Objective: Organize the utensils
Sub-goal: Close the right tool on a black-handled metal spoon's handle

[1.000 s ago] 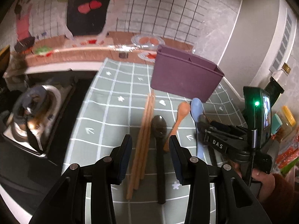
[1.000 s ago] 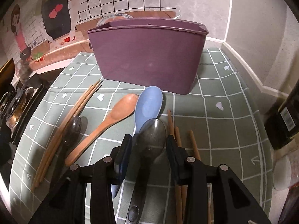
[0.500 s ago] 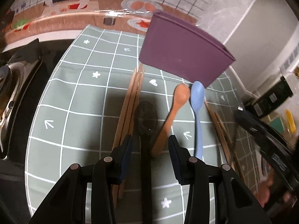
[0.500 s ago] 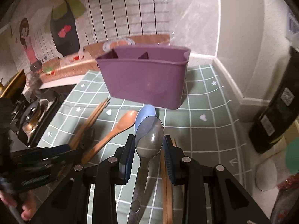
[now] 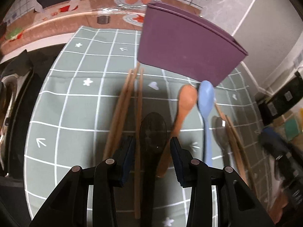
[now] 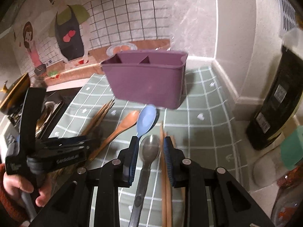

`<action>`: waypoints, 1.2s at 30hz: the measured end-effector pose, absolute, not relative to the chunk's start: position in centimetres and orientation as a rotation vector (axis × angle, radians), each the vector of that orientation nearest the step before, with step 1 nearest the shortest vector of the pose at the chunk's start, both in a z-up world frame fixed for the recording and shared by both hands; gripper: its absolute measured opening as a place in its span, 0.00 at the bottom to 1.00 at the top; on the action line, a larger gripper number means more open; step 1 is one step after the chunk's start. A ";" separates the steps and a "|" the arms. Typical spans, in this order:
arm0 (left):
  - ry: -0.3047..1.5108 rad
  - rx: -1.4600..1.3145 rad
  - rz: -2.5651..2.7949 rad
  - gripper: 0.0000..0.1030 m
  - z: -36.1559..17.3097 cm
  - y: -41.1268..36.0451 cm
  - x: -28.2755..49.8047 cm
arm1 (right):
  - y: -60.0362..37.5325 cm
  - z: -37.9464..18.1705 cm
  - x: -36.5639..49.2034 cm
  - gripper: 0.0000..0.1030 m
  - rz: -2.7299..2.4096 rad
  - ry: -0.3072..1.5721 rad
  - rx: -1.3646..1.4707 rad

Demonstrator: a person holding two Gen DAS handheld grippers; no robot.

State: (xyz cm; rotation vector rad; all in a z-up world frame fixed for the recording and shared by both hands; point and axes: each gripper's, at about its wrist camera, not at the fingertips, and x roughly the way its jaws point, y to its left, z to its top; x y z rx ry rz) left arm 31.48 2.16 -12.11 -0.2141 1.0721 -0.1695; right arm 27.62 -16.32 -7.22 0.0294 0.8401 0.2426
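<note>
On the green checked mat, the spread left tool straddles one dark spoon; the right tool pinches another.

the right gripper has lifted the grey spoon; the left gripper has dropped over the black spoon.

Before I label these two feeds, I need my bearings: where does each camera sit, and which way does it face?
Left wrist: on the left hand-held gripper, angled down at the black spoon on the mat; its fingers show.
Right wrist: on the right hand-held gripper, clamping a grey spoon, facing the bin; a hand shows.
Shared: bin, blue spoon, wooden spoon.
</note>
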 end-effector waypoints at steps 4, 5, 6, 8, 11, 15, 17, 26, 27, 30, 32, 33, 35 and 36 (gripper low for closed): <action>1.025 -0.215 -0.163 0.38 -10.9 2.3 30.4 | -16.3 -9.3 27.2 0.34 0.304 0.923 0.040; 1.016 -0.215 -0.160 0.38 -10.6 2.5 30.1 | -16.2 -9.7 27.1 0.34 0.304 0.933 0.033; 1.009 -0.218 -0.158 0.38 -10.4 2.6 29.8 | -16.1 -10.2 27.1 0.34 0.299 0.945 0.024; 1.004 -0.238 -0.170 0.38 -10.1 3.0 29.1 | -15.8 -11.0 27.1 0.34 0.303 0.965 0.024; 1.003 -0.275 -0.186 0.38 -10.0 3.2 28.2 | -15.5 -11.4 27.2 0.34 0.314 0.978 0.035; 1.008 -0.310 -0.222 0.38 -10.2 3.2 27.1 | -15.6 -11.2 27.1 0.35 0.325 0.963 0.052; 1.014 -0.306 -0.234 0.39 -10.2 2.9 26.9 | -15.6 -11.1 27.1 0.35 0.349 0.959 0.068; 1.021 -0.319 -0.207 0.38 -10.2 3.8 26.1 | -14.6 -12.7 28.7 0.35 0.271 1.006 -0.029; 1.021 -0.321 -0.207 0.38 -10.2 3.9 26.0 | -14.3 -12.8 28.9 0.35 0.261 1.001 -0.048; 1.023 -0.322 -0.201 0.39 -10.0 4.1 25.7 | -13.4 -13.1 29.6 0.41 0.224 0.991 -0.118; 1.020 -0.320 -0.196 0.39 -9.9 4.2 25.5 | -13.3 -13.2 30.0 0.41 0.215 0.984 -0.132; 1.019 -0.319 -0.195 0.39 -9.8 4.3 25.4 | -13.3 -13.2 30.3 0.41 0.212 0.983 -0.133; 1.017 -0.320 -0.193 0.39 -9.7 4.3 25.3 | -13.3 -13.2 30.8 0.36 0.216 0.984 -0.119; 1.015 -0.321 -0.197 0.38 -9.6 4.3 25.3 | -13.4 -13.2 31.0 0.34 0.216 0.986 -0.113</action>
